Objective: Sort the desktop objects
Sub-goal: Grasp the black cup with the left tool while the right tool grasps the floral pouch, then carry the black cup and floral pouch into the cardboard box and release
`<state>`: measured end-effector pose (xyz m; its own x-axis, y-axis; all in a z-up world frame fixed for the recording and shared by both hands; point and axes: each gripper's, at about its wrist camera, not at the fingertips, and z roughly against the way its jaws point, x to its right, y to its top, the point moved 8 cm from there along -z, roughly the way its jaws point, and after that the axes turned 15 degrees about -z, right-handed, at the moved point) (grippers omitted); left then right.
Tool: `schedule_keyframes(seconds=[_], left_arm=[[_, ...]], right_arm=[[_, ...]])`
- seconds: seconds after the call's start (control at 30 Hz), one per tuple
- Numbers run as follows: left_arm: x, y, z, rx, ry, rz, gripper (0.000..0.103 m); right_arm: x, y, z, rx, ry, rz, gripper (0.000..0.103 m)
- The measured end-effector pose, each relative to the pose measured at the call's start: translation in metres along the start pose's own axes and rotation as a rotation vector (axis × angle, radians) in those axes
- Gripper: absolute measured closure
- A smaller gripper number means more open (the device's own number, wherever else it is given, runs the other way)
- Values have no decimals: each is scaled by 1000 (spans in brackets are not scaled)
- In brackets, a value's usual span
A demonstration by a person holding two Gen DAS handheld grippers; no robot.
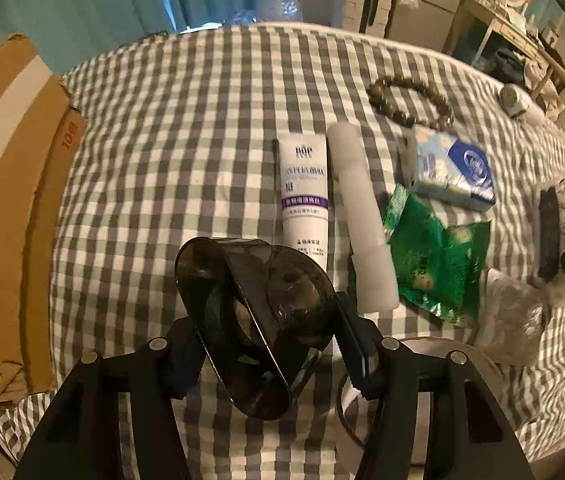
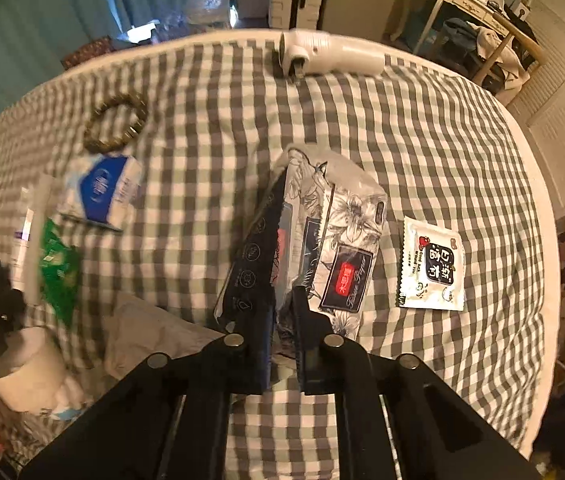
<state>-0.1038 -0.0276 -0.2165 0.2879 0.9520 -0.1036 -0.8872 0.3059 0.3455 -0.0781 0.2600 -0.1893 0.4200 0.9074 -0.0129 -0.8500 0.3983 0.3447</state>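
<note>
A checked cloth [image 1: 186, 128] covers the table and the objects lie on it. My left gripper [image 1: 270, 344] points down, and its pads press on both sides of a dark translucent cup [image 1: 250, 312], which is tilted between them. Just beyond it lie a white tube [image 1: 304, 196], a white foam bar [image 1: 362, 220], a green packet [image 1: 434, 256], a blue-and-white tissue packet [image 1: 454, 168] and a bead bracelet [image 1: 410, 100]. My right gripper [image 2: 284, 344] is shut on the near edge of a flower-printed tissue pack [image 2: 346, 232]. A white sachet [image 2: 432, 268] lies to its right.
An open cardboard box [image 1: 6, 216] stands along the table's left side. A white handheld device [image 2: 330, 54] lies at the far edge. A clear crumpled bag [image 1: 514, 320] and a paper roll [image 2: 26, 368] lie between the two grippers. Furniture stands behind the table.
</note>
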Motion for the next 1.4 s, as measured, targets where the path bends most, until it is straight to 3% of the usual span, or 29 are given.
schedule_keyframes(seconds=[0.17,0.33,0.47,0.63,0.77,0.87,0.97,1.13,1.4], left_arm=[[-18,2,23,39,-2,64,44],[-33,3,48,67,15,112,44],[-46,12,74,146,52,137,44],[-53,15,106,255,62,139,44],[-54,20,117,283,107,121,44],[-64,22,124,294,97,153,44],[-78,28,129,306,91,196,44],[-114,38,148,347,213,201,44],[-167,28,170,391,140,341,44]], right_arm=[[-6,-4,16,2,89,-7,99],[-18,4,51,77,154,-1,99],[-23,7,74,105,239,-10,99],[-38,3,87,126,277,31,99],[-53,-3,112,172,338,84,99],[-65,-3,131,213,373,126,100],[-83,0,155,266,391,174,100],[-126,1,192,306,469,248,100],[-217,-18,218,294,597,389,100]])
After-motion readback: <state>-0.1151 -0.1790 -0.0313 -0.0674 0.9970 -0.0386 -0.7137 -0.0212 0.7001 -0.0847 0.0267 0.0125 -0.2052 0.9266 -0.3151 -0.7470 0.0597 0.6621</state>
